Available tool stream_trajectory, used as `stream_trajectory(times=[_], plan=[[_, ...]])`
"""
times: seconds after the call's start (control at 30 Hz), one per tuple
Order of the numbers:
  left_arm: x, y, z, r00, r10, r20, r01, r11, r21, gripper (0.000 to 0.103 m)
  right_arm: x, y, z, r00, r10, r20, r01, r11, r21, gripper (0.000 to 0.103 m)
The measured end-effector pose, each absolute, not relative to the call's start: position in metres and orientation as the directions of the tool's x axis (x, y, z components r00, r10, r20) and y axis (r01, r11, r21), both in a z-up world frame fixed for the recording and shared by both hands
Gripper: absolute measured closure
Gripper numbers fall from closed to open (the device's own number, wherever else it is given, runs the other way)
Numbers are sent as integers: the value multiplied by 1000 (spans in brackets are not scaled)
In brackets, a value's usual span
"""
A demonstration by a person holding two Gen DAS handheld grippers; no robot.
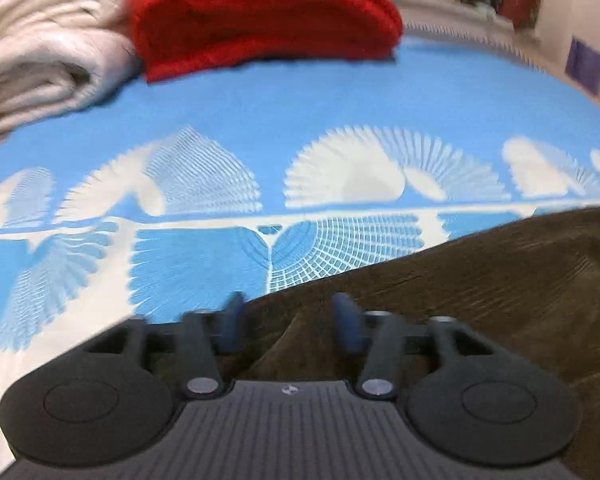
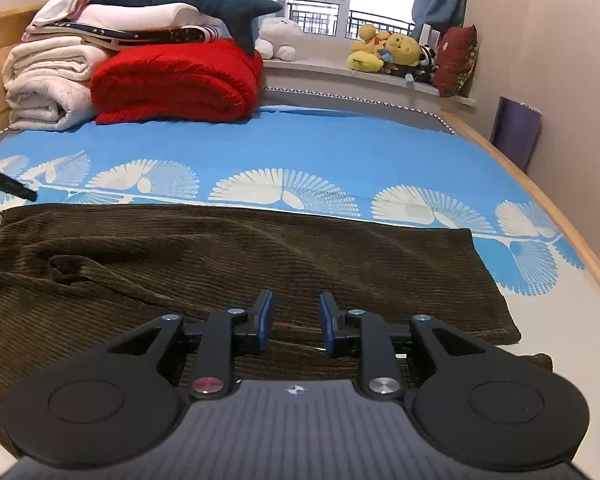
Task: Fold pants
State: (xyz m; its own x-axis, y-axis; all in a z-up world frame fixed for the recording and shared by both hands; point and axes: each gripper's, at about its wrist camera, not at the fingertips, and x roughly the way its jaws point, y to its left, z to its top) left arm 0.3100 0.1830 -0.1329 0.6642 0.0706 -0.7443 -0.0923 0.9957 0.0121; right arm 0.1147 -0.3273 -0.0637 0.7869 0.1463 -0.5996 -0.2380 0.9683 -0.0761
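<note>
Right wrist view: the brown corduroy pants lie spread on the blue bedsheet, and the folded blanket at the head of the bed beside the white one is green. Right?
Not quite. The folded blanket is red, not green, as the right wrist view shows. The rest holds: the brown corduroy pants lie spread on the blue bedsheet, and the white blanket sits beside the red one.

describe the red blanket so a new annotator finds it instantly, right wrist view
Start at the bed with the blue shell-print sheet and look to its far left end, below the window. The folded red blanket lies there, right of a cream quilt, with a plush shark on the stack behind it. It is the only bright red, fuzzy bundle on the bed.
</note>
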Motion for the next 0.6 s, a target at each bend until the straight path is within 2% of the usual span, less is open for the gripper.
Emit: stream_trajectory(times=[0.07,0.1,0.17,0.2,0.23,0.27,0.3,0.33,0.37,0.47,0.6], plan=[[326,185,-142,652,57,-756,-52,998,30,36,118,-330,-64,788,133,-601,-223,972,-77,76],[334,187,-146,637,43,-770,-38,999,25,30,119,-331,-64,789,129,-601,-216,974,-74,76],[349,192,-156,577,-26,-816,15,1000,-21,29,122,-334,-65,784,128,-607,-212,975,-69,75],[352,190,-159,564,-23,-826,37,999,-3,31,123,-334,-66,781,124,-612,-213,974,-74,75],[354,187,-161,552,-25,-834,74,997,19,36,124,-334,-67,779,122,-615,-215,974,-79,75],[354,185,-161,543,-46,-839,103,995,13,56,125,-334,-68,776,121,-618,-217,973,-81,75],[353,184,-160,538,-56,-841,121,993,12,70,126,-335,-68,775,120,-621,-217,973,-82,75],[350,180,-155,546,-35,-837,134,990,46,77,126,-335,-69,774,118,-622,-215,973,-84,75],[345,176,-151,554,-22,-832,145,987,71,100,127,-335,-69,773,115,-623,-213,973,-85,75],[319,165,-130,600,8,-800,167,977,134,100,128,-335,-68,775,107,-623,-200,976,-82,75],[252,150,-89,676,-18,-737,179,974,140,101,126,-336,-65,787,82,-612,-166,983,-81,75]])
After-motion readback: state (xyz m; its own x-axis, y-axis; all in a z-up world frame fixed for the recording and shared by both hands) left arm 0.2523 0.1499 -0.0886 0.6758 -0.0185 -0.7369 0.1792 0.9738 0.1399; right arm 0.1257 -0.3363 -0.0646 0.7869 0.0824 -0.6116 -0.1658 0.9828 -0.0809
